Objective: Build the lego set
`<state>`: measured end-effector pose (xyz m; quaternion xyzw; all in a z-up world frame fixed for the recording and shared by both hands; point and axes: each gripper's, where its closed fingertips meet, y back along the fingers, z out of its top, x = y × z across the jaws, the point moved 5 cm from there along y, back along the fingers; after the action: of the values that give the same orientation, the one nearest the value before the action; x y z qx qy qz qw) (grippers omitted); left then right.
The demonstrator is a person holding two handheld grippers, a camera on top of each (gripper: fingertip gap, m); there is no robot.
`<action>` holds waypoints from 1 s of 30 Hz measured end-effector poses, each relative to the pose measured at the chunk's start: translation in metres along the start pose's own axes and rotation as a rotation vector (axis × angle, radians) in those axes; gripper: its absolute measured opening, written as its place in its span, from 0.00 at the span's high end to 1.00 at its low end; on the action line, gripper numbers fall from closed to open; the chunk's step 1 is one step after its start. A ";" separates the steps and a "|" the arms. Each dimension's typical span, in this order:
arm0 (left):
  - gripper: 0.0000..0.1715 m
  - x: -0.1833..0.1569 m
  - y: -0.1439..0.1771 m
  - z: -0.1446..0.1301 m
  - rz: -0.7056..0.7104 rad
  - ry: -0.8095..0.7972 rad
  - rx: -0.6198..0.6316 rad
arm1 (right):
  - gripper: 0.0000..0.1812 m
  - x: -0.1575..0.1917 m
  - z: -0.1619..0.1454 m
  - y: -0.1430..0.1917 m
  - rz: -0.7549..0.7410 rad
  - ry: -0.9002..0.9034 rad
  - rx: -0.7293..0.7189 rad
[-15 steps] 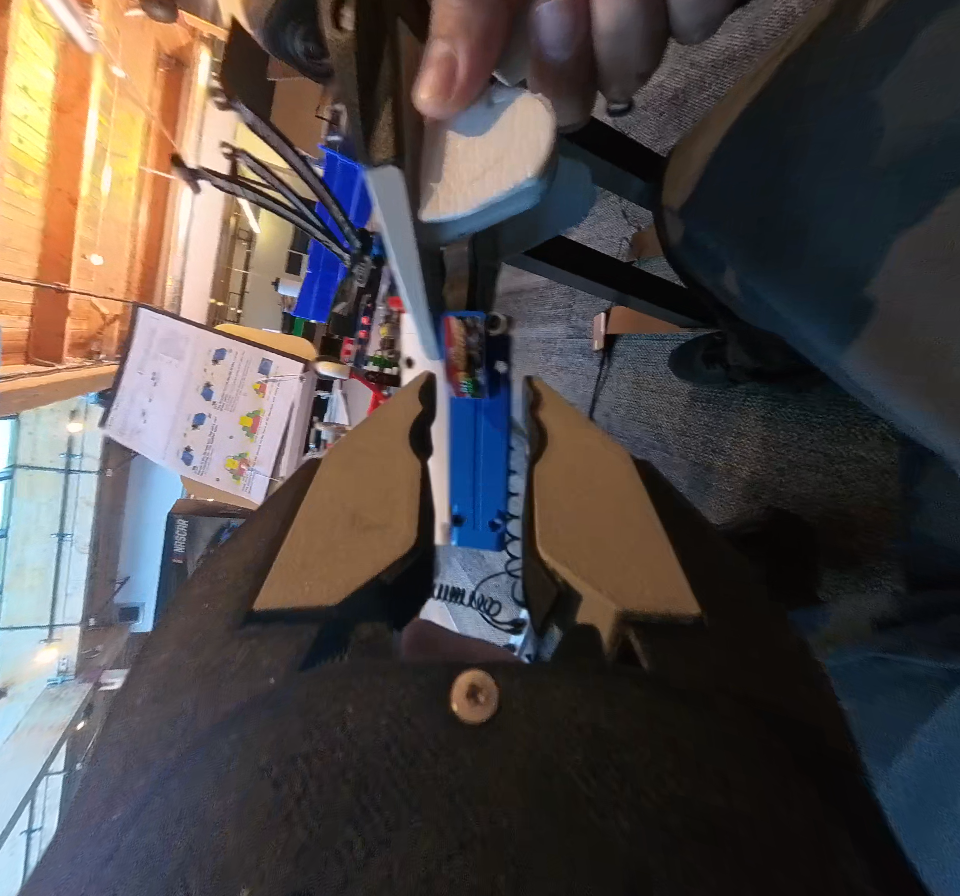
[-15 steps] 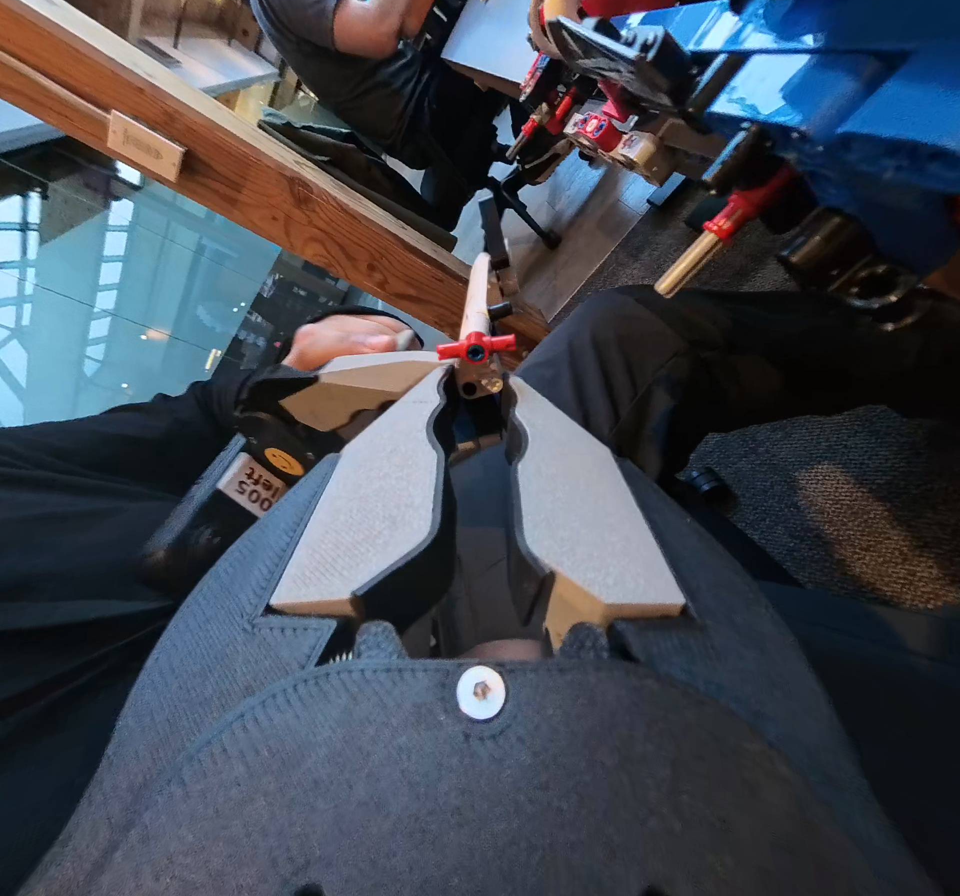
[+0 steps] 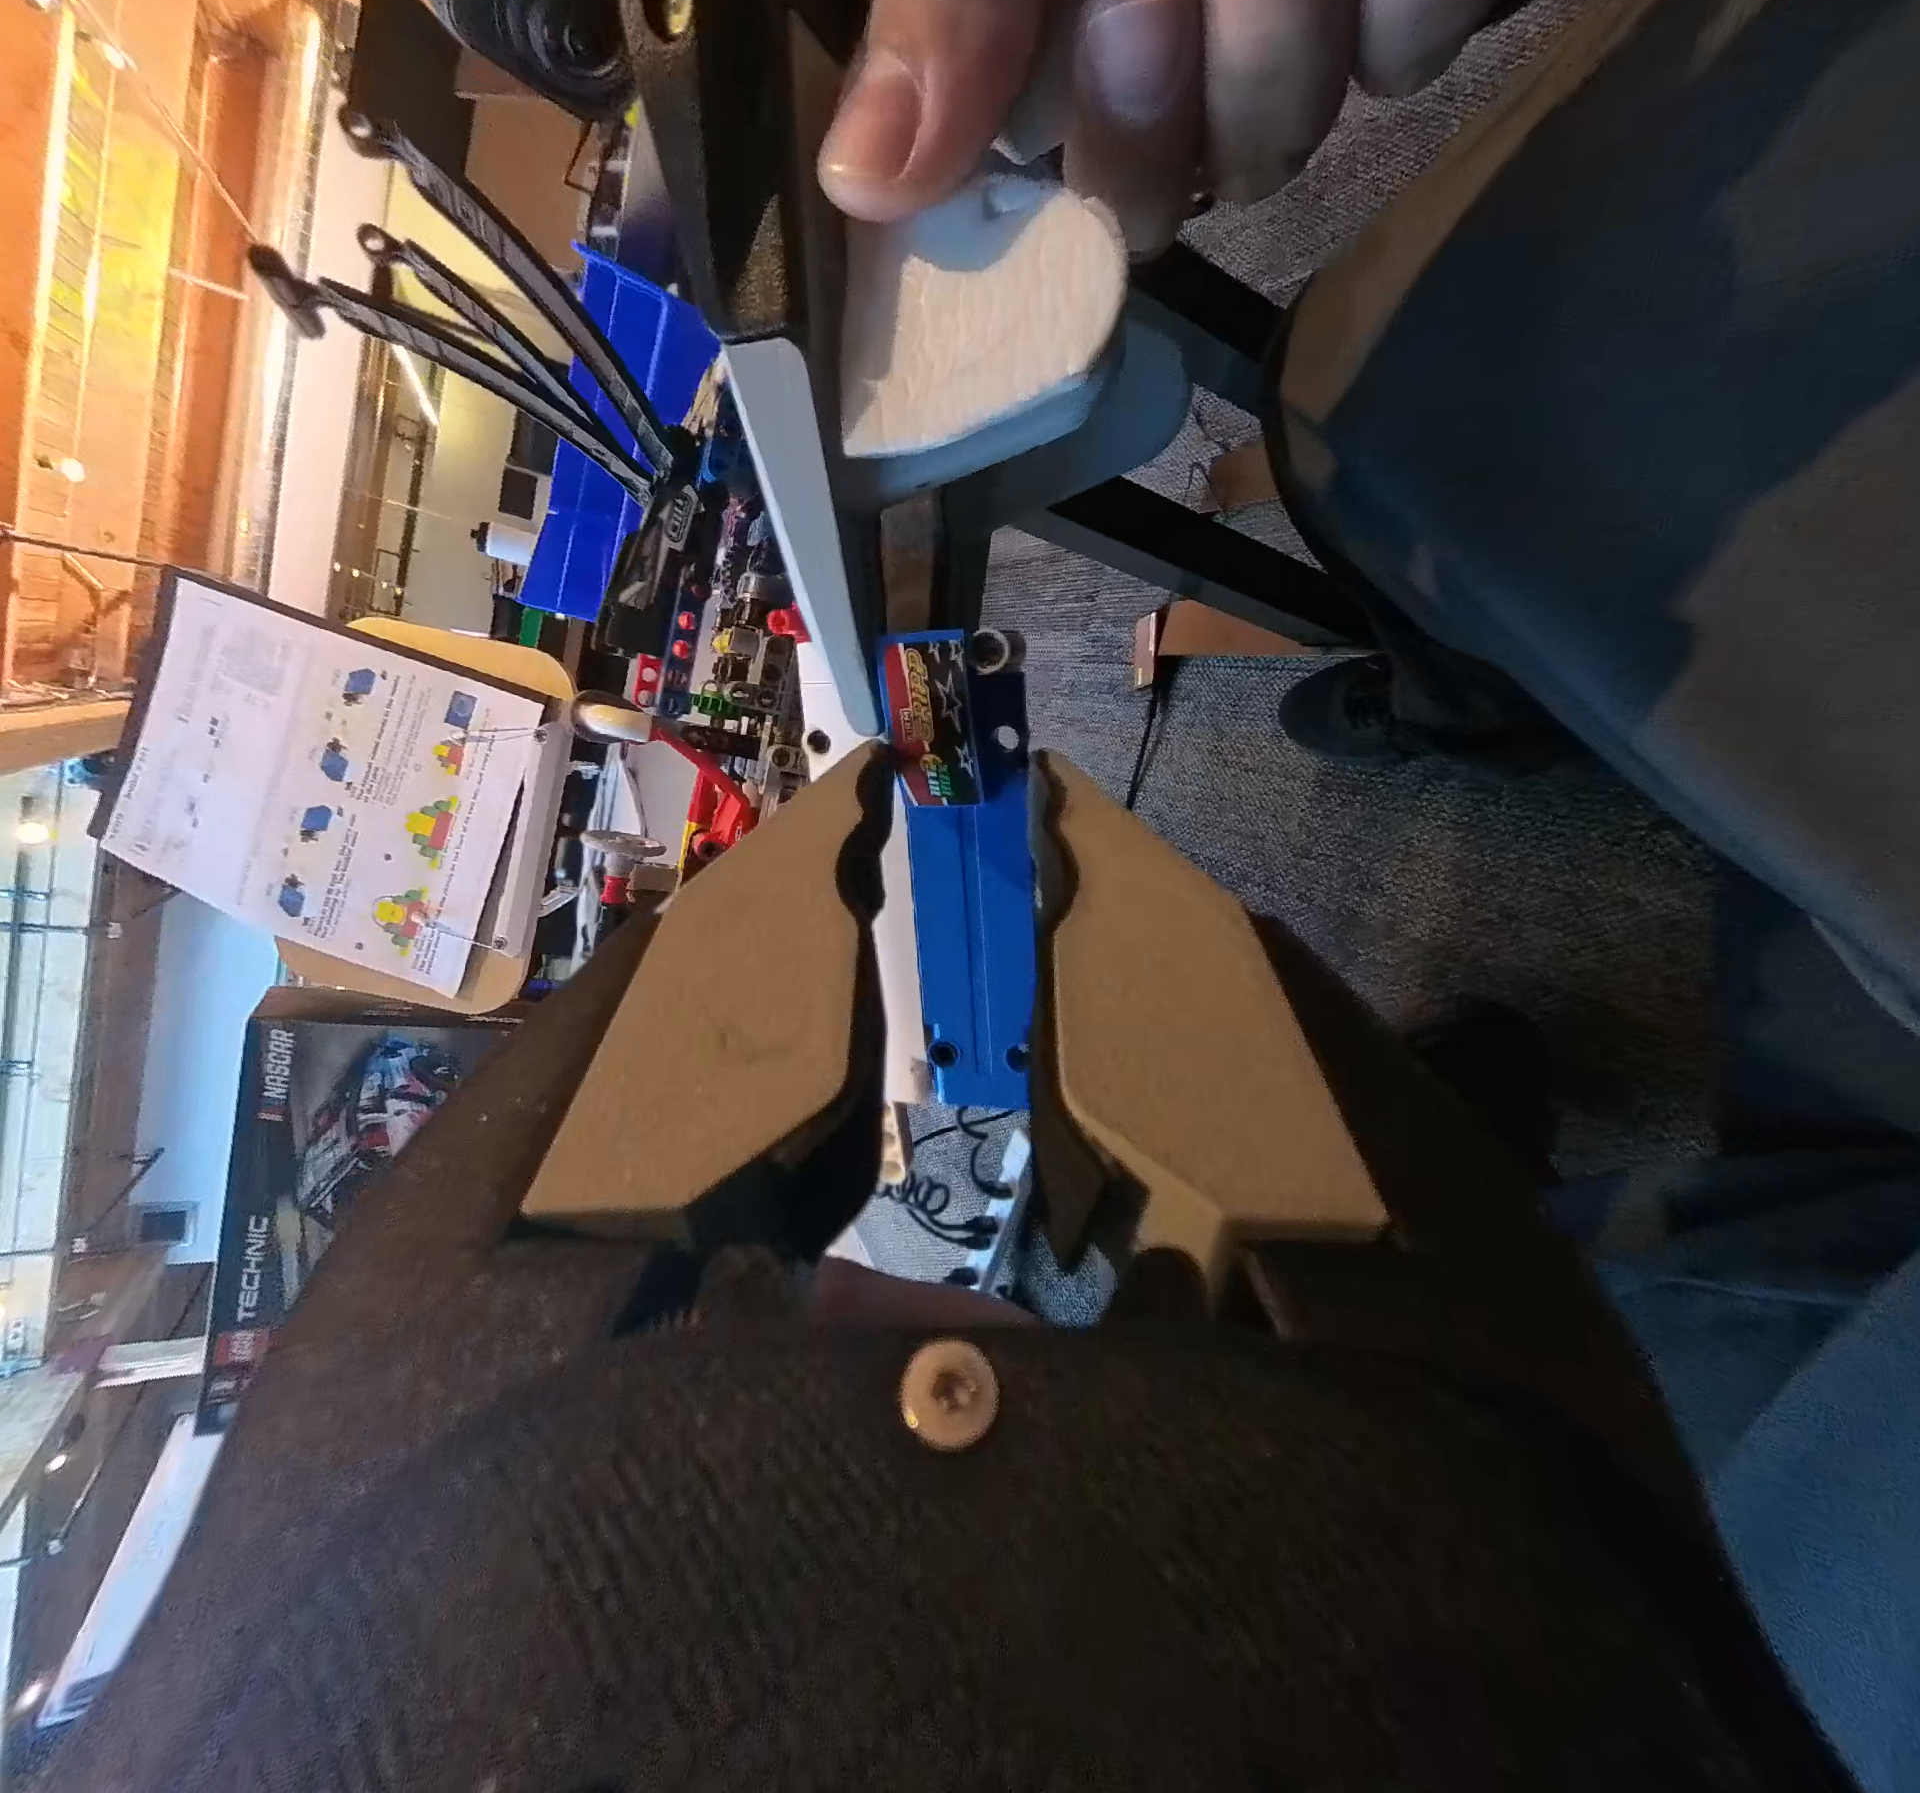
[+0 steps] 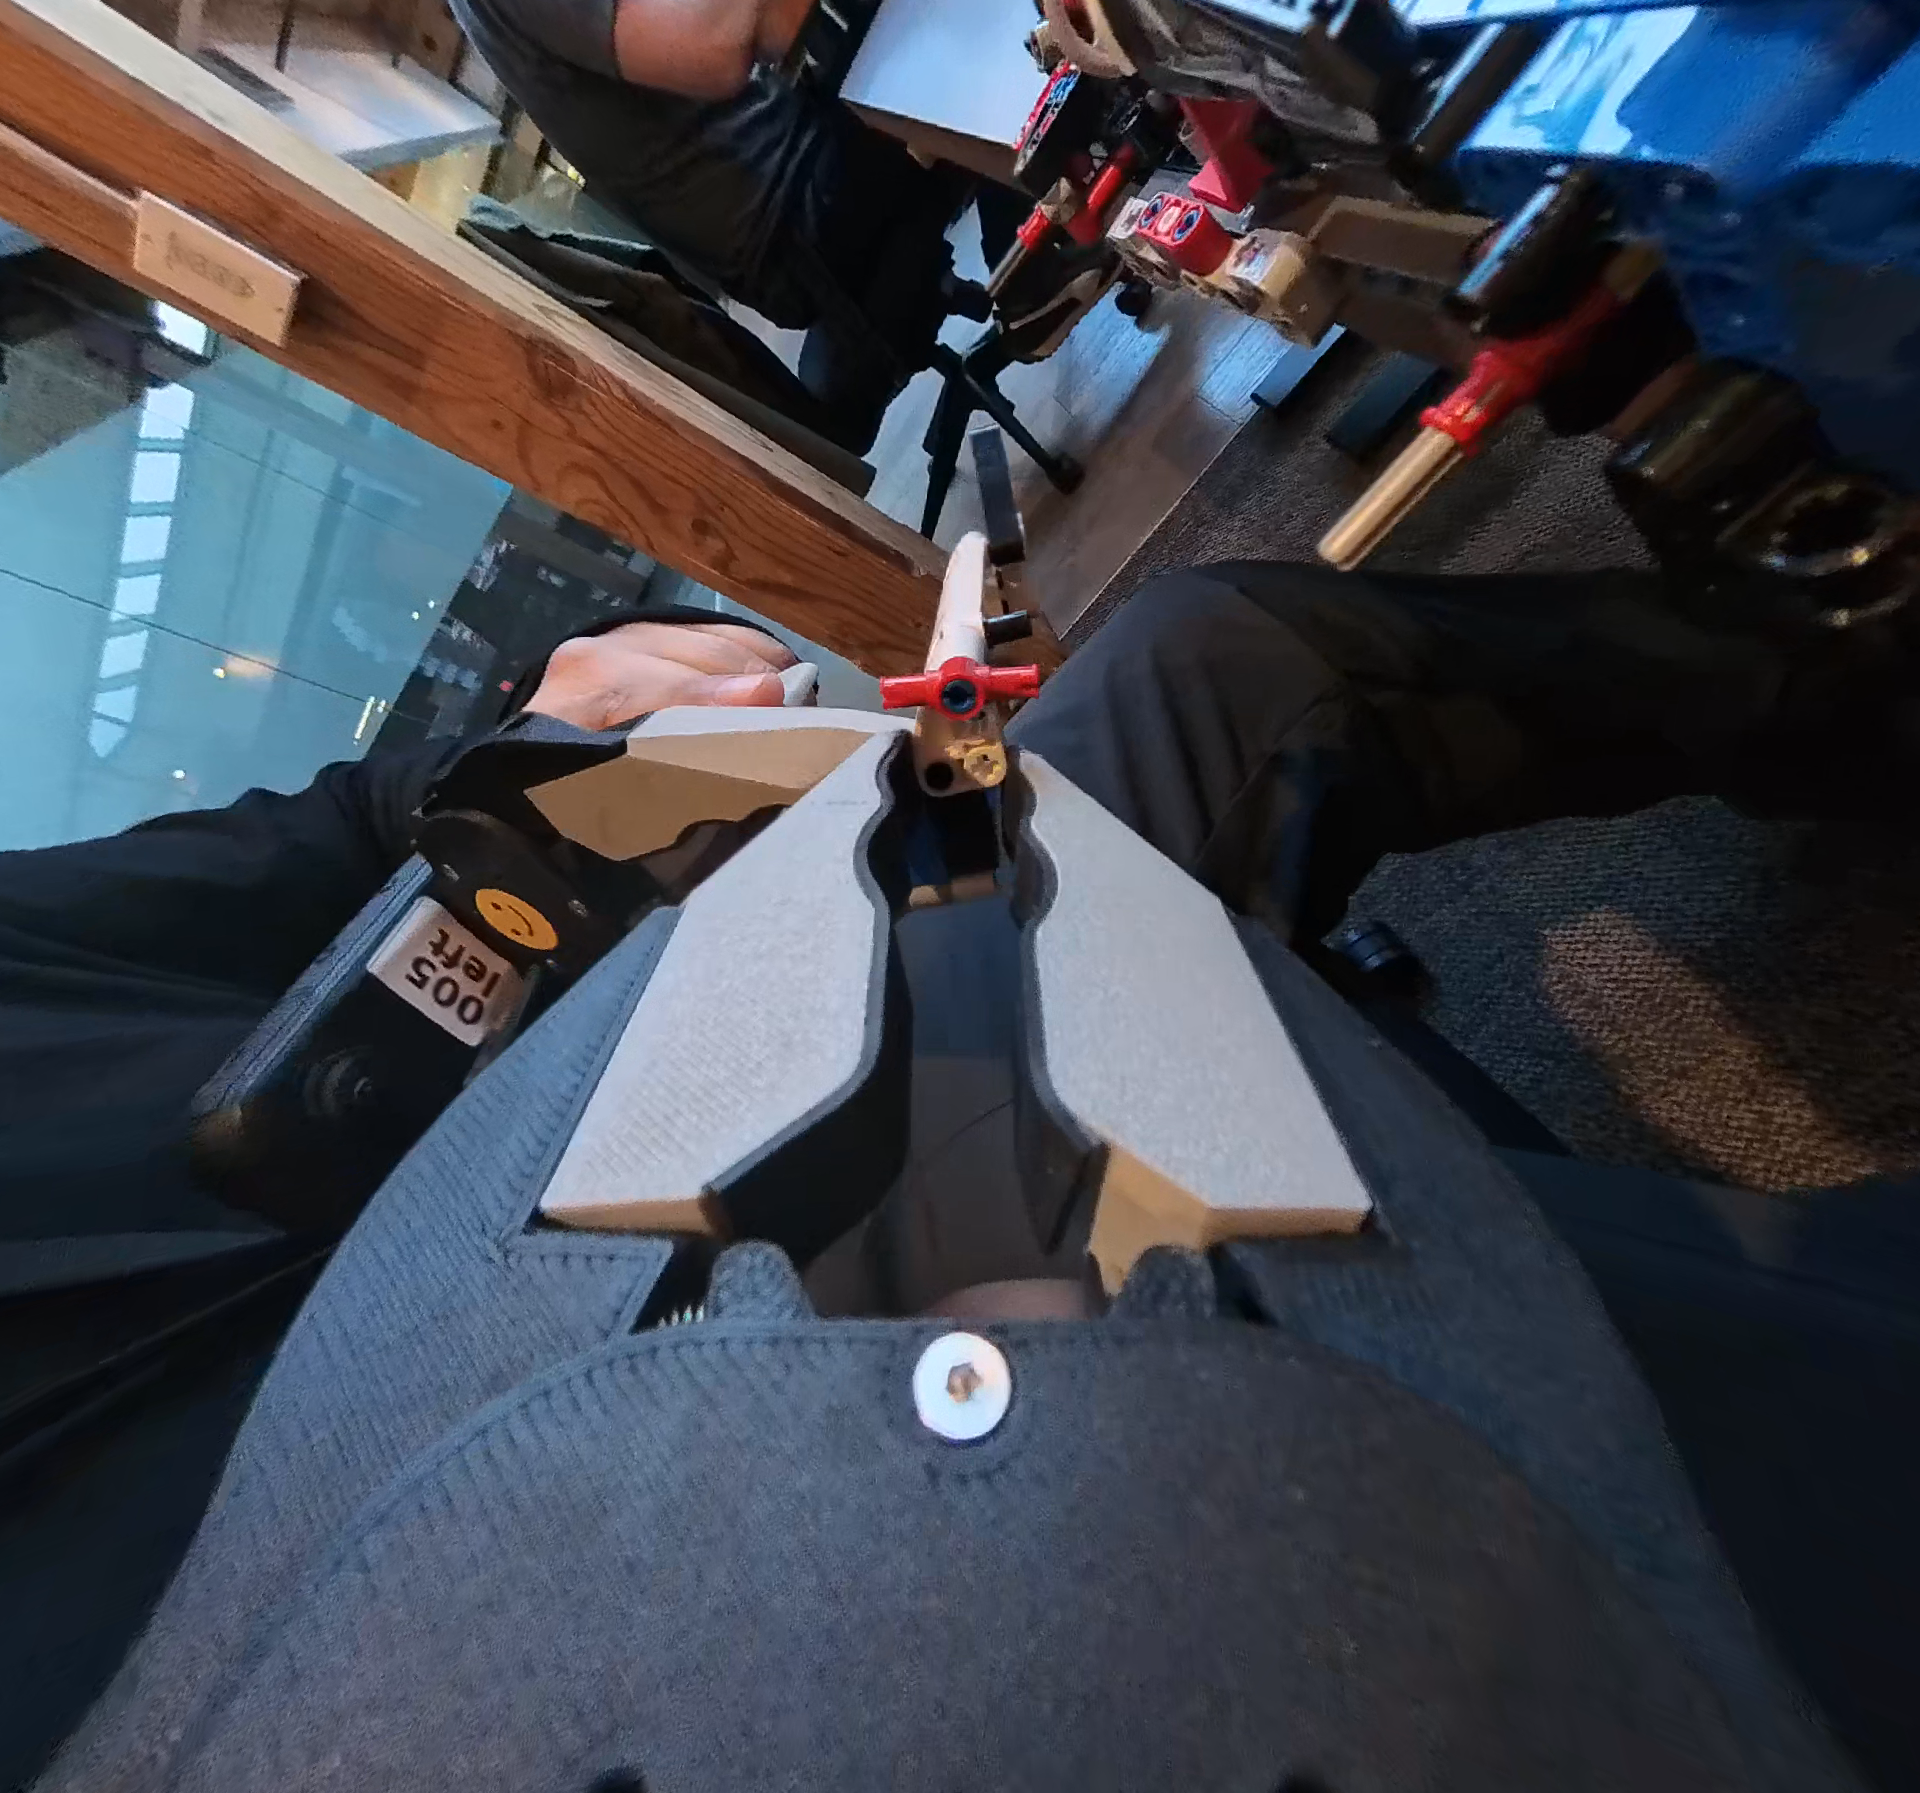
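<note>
Surroundings of the work area, seen from both wrist views.
A wooden beam (image 4: 499,361) crosses above a glass pane (image 4: 239,559); a seated person (image 4: 707,112) rests an arm at a grey table (image 4: 956,50). Grey carpet (image 4: 1662,974) covers the floor. A blue storage bin (image 3: 613,455) stands behind black chair legs (image 3: 488,320).
</note>
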<state>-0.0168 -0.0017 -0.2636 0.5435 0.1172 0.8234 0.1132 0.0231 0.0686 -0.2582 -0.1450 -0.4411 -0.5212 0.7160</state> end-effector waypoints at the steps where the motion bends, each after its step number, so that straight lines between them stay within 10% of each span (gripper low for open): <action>1: 0.86 0.001 0.000 0.000 0.000 0.002 -0.005 | 0.92 0.000 0.000 0.001 0.003 0.007 0.001; 30: 0.86 -0.001 0.004 -0.001 -0.002 0.010 -0.030 | 0.92 0.001 0.000 0.007 0.004 0.123 0.019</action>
<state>-0.0173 -0.0058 -0.2631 0.5377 0.1057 0.8276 0.1218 0.0289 0.0708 -0.2555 -0.1069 -0.4009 -0.5234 0.7443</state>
